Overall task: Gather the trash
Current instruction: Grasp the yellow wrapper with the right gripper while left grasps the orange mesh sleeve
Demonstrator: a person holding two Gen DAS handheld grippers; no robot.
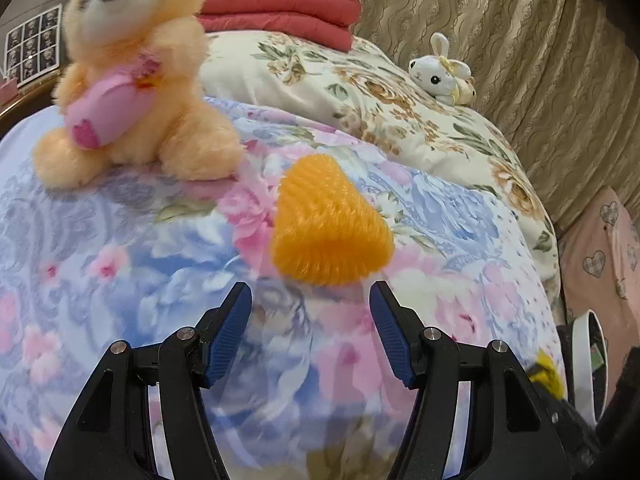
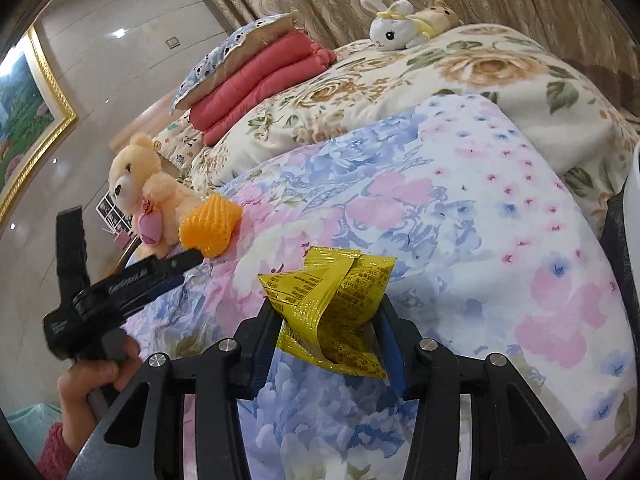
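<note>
Gripping the crinkly yellow wrapper [image 2: 332, 312], your right gripper [image 2: 326, 320] was clamped. Your left gripper [image 1: 310, 300] gaped just short of the orange foam fruit net [image 1: 330, 222] on the floral quilt [image 1: 120, 240]; light, squashy, pinch its edge.

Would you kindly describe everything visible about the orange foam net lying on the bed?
The orange foam net is a soft, ribbed mesh sleeve, translucent orange, squashed into a rounded heart-like lump. It lies on the floral quilt, just beside the peach teddy bear; whether they touch is unclear. The left gripper is open just short of it, not touching. In the right wrist view it sits just beyond the left gripper's tip.
</note>
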